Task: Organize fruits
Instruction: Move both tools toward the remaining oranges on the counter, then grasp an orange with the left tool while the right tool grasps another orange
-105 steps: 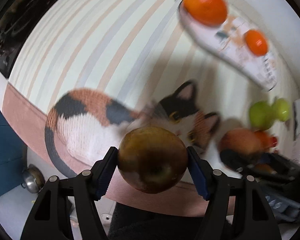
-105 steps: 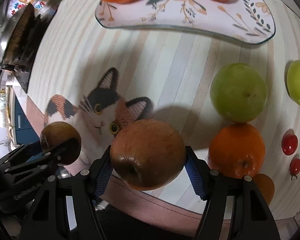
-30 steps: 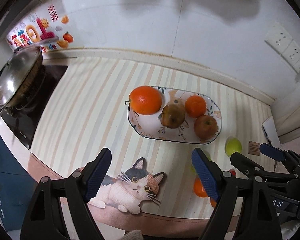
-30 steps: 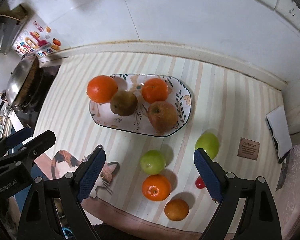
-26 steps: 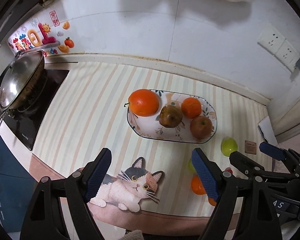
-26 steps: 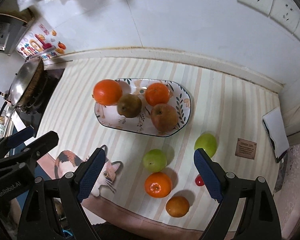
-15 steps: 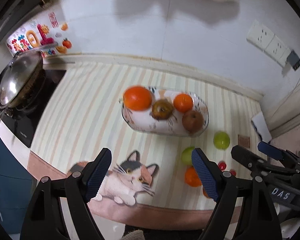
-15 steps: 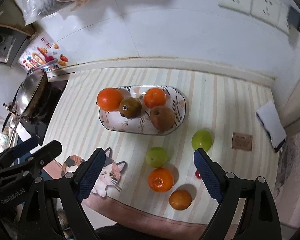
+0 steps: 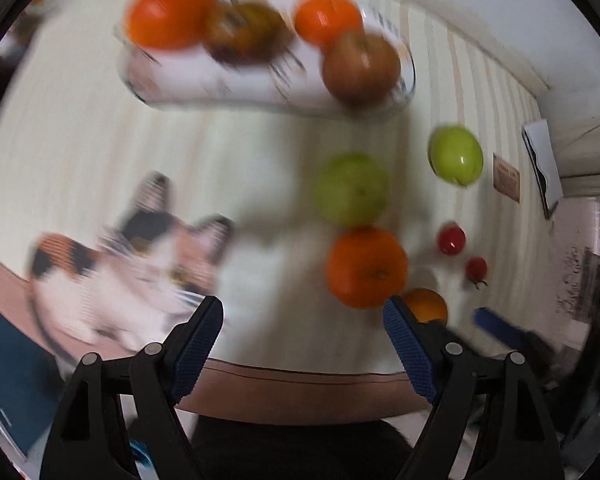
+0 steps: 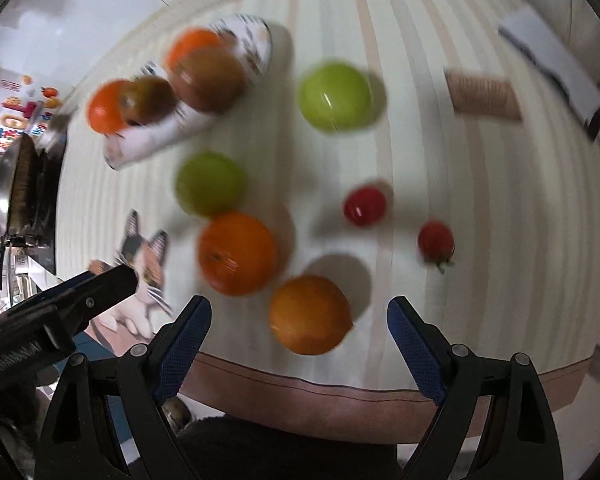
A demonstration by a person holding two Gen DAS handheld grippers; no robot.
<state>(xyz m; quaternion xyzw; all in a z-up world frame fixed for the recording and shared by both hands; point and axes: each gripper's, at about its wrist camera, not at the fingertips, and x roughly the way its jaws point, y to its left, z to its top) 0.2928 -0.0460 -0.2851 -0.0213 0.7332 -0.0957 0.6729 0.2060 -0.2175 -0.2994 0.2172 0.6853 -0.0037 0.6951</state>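
A patterned oval plate (image 9: pixel 204 86) (image 10: pixel 156 142) holds two oranges, a brown pear and a reddish apple (image 9: pixel 362 66). On the striped mat lie two green apples (image 9: pixel 352 190) (image 9: pixel 456 156), a large orange (image 9: pixel 366 266) (image 10: pixel 238 254), a smaller orange (image 10: pixel 308 314) (image 9: pixel 426 304) and two cherry tomatoes (image 10: pixel 364 205) (image 10: pixel 435 243). My left gripper (image 9: pixel 302 344) is open and empty, low over the mat left of the large orange. My right gripper (image 10: pixel 298 340) is open and empty, with the smaller orange just ahead between its jaws.
A cat picture (image 9: pixel 140 252) is printed on the mat's near left. A steel wok (image 10: pixel 14 192) sits on a stove at far left. A brown card (image 10: pixel 484 96) and white paper (image 10: pixel 552 60) lie at the right. The mat's front edge is close below both grippers.
Both grippers have dropped from high above the counter to close over the loose fruit. Both stay open and empty. The fruit has not moved.
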